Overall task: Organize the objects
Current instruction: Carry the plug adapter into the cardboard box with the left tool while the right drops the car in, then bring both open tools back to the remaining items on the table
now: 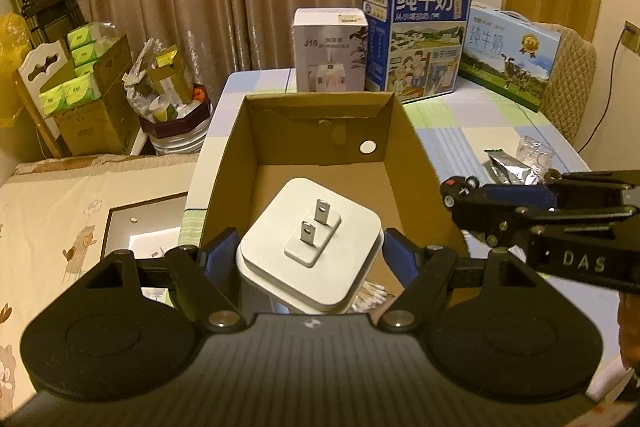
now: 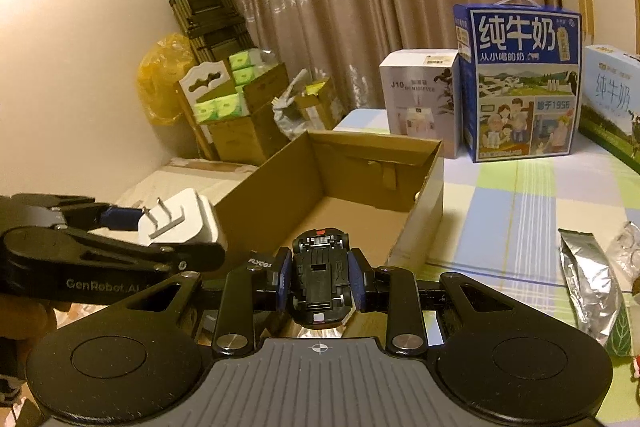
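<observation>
The left gripper (image 1: 310, 251) is clamped on a white plug (image 1: 316, 247) (prongs up), held above the near end of the open box (image 1: 224, 163). Just to its right, the right gripper (image 2: 320, 281) pinches a black toy car (image 2: 320, 279), underside up, beside the box's near right corner. A foil bag (image 2: 588, 283) lies further right on the checked table (image 2: 520, 203).

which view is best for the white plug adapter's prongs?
Left wrist: the white plug adapter sits centred in the left gripper, both prongs facing the lens. Right wrist shows the adapter side-on at frame left, prongs edge-on.
</observation>
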`<state>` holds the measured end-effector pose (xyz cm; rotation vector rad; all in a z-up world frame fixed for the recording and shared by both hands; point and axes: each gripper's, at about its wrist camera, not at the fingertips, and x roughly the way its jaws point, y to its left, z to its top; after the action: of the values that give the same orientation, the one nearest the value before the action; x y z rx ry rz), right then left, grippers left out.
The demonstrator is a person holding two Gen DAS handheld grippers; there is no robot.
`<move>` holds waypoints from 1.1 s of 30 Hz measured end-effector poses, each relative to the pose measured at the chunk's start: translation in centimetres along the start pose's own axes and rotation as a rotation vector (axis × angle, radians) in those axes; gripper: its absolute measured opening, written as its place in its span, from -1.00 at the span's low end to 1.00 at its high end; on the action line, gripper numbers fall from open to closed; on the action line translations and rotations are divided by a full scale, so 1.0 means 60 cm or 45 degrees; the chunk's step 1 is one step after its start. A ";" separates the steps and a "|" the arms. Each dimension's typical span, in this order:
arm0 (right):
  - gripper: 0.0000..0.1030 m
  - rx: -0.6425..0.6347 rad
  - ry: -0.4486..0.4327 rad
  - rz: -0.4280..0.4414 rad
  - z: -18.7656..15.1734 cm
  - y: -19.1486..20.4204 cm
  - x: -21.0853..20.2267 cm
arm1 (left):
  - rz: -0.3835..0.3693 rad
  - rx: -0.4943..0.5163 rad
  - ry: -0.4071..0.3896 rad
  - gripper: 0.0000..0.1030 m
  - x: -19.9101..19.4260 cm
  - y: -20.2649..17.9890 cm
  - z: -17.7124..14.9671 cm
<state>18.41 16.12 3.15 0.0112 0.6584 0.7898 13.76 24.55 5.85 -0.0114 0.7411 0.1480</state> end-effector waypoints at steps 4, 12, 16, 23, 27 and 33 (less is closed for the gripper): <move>-0.47 0.010 0.009 0.007 0.000 0.001 0.009 | 0.008 -0.019 0.003 0.58 0.012 0.012 -0.006; -0.47 0.025 0.015 0.020 -0.002 0.002 0.013 | 0.035 -0.042 0.001 0.63 0.012 0.032 -0.015; -0.47 0.037 0.021 0.039 -0.004 0.004 0.018 | 0.030 -0.045 -0.003 0.63 0.006 0.035 -0.019; -0.38 0.149 -0.024 0.157 -0.004 -0.008 0.021 | 0.041 -0.066 -0.013 0.63 -0.002 0.043 -0.019; 0.35 0.203 -0.078 0.134 0.000 -0.014 0.015 | 0.046 -0.069 -0.012 0.63 -0.004 0.044 -0.020; 0.35 0.205 -0.086 0.104 0.005 -0.023 0.007 | 0.052 -0.045 -0.018 0.64 -0.007 0.032 -0.024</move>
<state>19.70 15.50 2.85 0.2119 0.6592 0.8093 12.19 26.32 5.16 -0.0286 0.7244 0.2000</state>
